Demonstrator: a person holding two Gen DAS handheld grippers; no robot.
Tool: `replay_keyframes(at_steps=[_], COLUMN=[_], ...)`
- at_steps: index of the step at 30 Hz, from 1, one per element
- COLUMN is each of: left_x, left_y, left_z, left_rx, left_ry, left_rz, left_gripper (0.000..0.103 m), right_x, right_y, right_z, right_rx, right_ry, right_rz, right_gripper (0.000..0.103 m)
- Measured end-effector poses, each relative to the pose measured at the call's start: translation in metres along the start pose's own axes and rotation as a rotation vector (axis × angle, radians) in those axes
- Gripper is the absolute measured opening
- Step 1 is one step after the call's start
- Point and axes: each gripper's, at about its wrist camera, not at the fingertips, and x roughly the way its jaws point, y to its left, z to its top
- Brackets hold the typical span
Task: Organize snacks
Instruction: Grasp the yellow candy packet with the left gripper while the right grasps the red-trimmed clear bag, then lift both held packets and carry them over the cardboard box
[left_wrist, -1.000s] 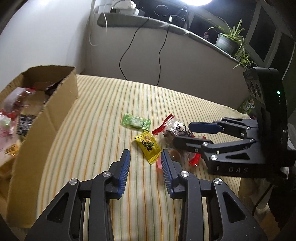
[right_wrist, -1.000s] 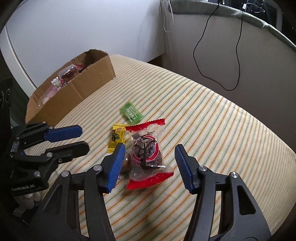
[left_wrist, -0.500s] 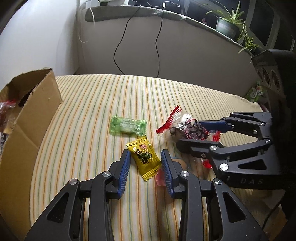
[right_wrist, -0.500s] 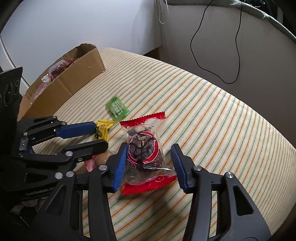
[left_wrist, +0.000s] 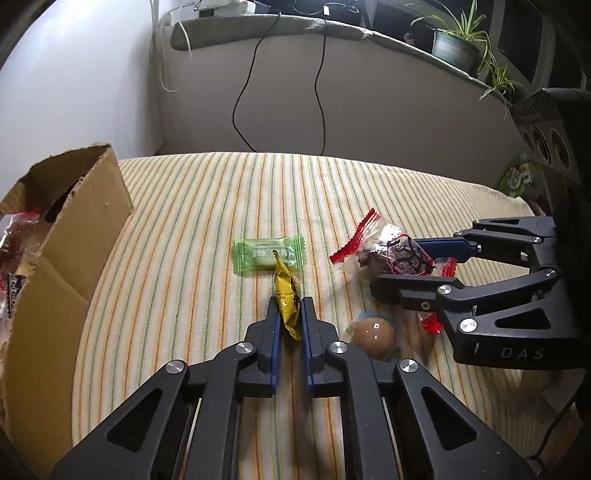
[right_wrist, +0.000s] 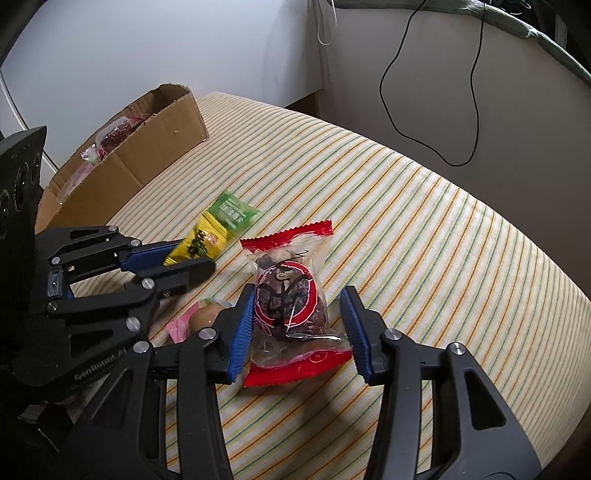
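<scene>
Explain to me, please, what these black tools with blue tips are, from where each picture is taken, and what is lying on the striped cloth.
No robot here: a person carries one hand-held gripper in each hand, and a camera on each looks along its two fingers. In the left camera's picture, the left hand-held gripper is shut on a yellow snack packet. In the right camera's picture, the right hand-held gripper is open around a red-edged snack bag. A green candy packet and a brown round sweet lie on the striped cloth. A cardboard box already contains snacks.
</scene>
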Motion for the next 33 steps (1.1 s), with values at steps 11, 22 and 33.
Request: replay_keyframes(at_steps=[11,22,33], left_x=[-0.015,-0.039,-0.083], left_y=[0.003,0.015,0.035], left_z=[-0.005,-0.014,-0.022], left_rx=[-0.031,-0.053,-0.095], left_ry=[-0.043,-0.084,-0.164], left_rz=[-0.025,-0.023,-0.006], left_gripper=[0.007,0.007,0.007], right_x=[-0.019,-0.02,-0.062], right_y=[-0.005,0.006,0.021], right_z=[-0.005,-0.015,-0.009], right_rx=[0.039,0.006,-0.011], right_ry=[-0.046,-0.028,-0.123], right_rz=[0.011,-0.014,-0.045], right_gripper=[0.043,0.038,0.036])
